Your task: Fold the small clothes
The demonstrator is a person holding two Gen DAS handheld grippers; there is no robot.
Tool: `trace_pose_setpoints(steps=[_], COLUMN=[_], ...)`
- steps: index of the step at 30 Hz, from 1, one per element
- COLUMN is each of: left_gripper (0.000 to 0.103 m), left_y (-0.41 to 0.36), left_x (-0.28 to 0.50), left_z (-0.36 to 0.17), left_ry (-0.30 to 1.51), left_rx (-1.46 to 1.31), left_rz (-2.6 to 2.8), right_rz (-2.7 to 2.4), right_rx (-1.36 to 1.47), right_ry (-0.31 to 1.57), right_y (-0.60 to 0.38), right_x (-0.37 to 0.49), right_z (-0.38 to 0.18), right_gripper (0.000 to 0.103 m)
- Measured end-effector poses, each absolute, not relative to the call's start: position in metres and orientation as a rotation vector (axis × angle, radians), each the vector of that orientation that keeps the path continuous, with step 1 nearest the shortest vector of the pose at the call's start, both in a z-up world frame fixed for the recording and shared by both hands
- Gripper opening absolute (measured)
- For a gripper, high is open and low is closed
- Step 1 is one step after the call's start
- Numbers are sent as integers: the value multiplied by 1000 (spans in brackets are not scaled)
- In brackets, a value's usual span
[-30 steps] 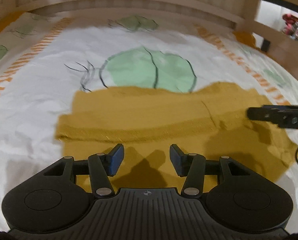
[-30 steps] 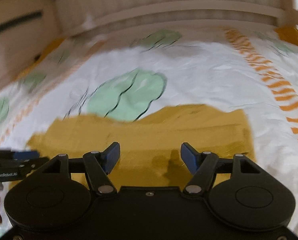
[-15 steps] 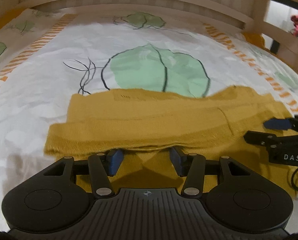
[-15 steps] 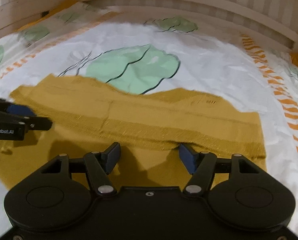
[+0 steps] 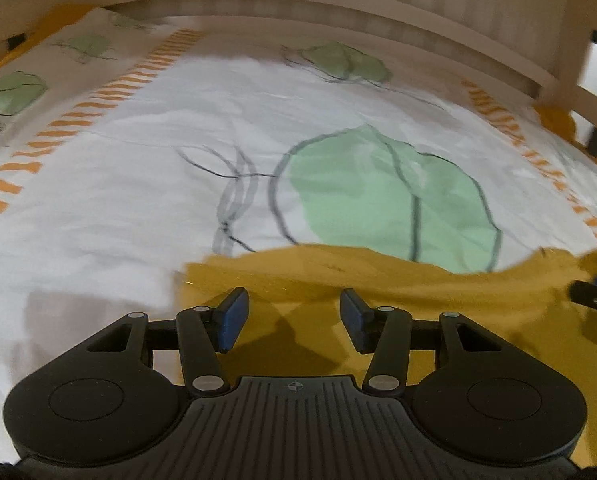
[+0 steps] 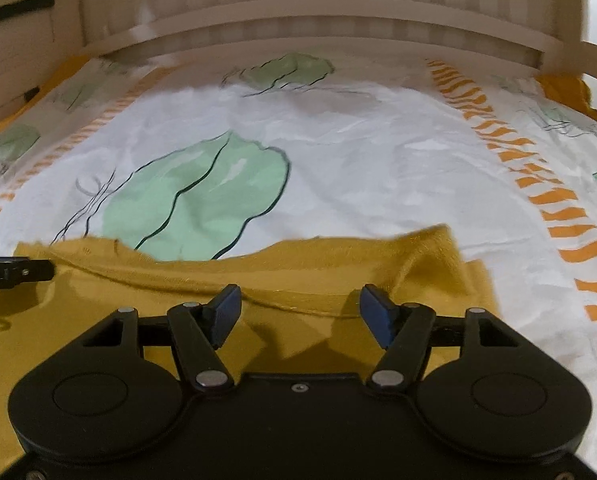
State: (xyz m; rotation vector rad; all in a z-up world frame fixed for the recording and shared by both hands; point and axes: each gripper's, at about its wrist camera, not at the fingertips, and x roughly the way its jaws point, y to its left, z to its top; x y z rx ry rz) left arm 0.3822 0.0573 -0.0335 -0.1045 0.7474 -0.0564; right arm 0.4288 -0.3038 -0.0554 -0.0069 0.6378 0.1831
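A mustard-yellow garment [image 5: 378, 276] lies on the bed, folded over along its length, and also shows in the right wrist view [image 6: 298, 268]. My left gripper [image 5: 294, 312] is open just above the garment's left part, near its left edge. My right gripper [image 6: 300, 308] is open above the garment's right part, where a corner [image 6: 438, 244] stands rumpled up. Each gripper's tip shows in the other's view: the right gripper [image 5: 594, 300] at the right edge, the left gripper [image 6: 18, 272] at the left edge. Neither holds cloth.
The bed sheet [image 5: 138, 208] is white with green leaf prints [image 5: 378, 192] and orange striped bands [image 6: 538, 184]. A pale wooden slatted bed rail [image 6: 298, 12] runs along the far side. Yellow cloth [image 6: 566, 84] lies at the far right corner.
Both grippers have pulled back toward the near side and tilted up, so less of the garment shows. The garment's right corner now stands rumpled. Both stay open.
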Motion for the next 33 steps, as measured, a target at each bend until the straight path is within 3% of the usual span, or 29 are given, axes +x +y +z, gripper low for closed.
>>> trace_pose_setpoints(steps=[10,20,25,33], left_gripper=[49,49,49,49], left_y=[66,67,73,68], left_x=[381,385,385,382], left_z=[-31,-37,-32,-33], left_ry=[772,803,796,811], left_rx=[-122,-157,-195,-185], left_rz=[-38,-58,-58,-71], right_rz=[159,279,211,169], right_rx=[20,-116,-54,4], right_ry=[668,796,774,746], right_y=[-322,-254,-247,-282], right_x=[423,445,485,455], right_z=[-50,-60,-53,-51], right_gripper=[70,75,73,73])
